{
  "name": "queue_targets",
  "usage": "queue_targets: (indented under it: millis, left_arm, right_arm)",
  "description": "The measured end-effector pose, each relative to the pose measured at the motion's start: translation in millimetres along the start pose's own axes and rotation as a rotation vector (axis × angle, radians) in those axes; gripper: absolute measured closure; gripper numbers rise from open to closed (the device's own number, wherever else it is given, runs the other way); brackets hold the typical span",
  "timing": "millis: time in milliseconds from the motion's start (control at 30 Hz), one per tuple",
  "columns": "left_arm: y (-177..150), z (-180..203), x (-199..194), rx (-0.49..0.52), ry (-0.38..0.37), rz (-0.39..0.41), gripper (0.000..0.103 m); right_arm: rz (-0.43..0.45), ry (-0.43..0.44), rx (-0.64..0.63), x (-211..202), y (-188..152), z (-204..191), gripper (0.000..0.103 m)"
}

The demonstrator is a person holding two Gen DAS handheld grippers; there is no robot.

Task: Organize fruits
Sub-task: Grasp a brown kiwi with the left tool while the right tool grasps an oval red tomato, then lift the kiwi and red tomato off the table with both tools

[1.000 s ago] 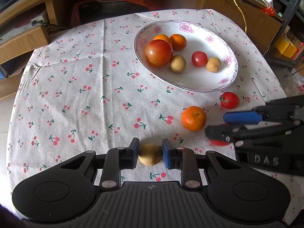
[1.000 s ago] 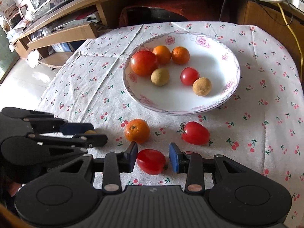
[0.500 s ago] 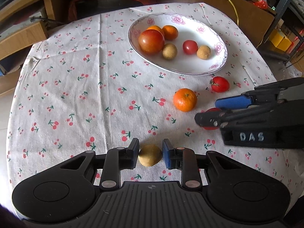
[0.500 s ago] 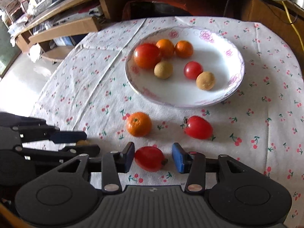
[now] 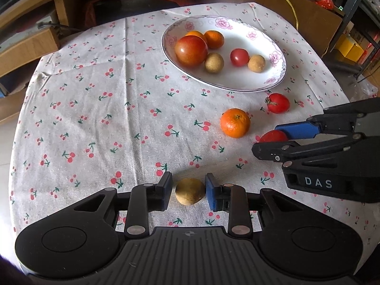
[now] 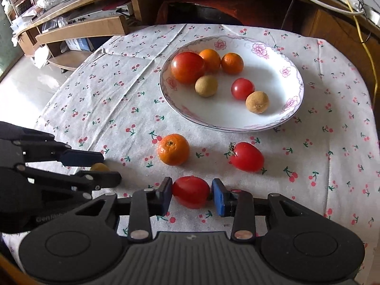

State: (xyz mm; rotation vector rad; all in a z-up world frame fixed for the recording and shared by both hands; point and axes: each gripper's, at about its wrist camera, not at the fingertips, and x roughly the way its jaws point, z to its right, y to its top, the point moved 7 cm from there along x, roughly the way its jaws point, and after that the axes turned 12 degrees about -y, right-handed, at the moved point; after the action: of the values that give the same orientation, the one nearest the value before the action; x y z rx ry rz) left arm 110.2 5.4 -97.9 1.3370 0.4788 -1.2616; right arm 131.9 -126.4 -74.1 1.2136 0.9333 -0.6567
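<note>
A small tan longan sits between the blue pads of my left gripper, which is shut on it near the table's front edge. My right gripper is shut on an oval red tomato. Seen from the left wrist, that right gripper comes in from the right with the tomato showing between its fingers. From the right wrist, the left gripper and its longan are at the left. A flowered white plate holds several fruits. An orange and another red tomato lie loose in front of it.
A cherry-print cloth covers the round table, and its edge drops off on the left and right. Wooden shelves and a dark opening stand behind the table. A yellow cable hangs at the back right.
Both grippers moved while keeping their fruit between the fingers. The left drew back a little from the plate, and the right's tomato shifted up relative to the loose orange.
</note>
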Motion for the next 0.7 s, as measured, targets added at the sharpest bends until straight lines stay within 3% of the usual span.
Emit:
queue_targets:
  millis: [433,700]
  left_arm:
    - [-3,21,-10,0.038,-0.006,0.010,0.069]
    - [-25,40,-4,0.081,-0.017,-0.036,0.069]
  right_arm:
    - [0.012,-0.022,0.071,-28,-20,5,0.067]
    - [-0.018,-0.073,0.051,-32,-49,0,0.067]
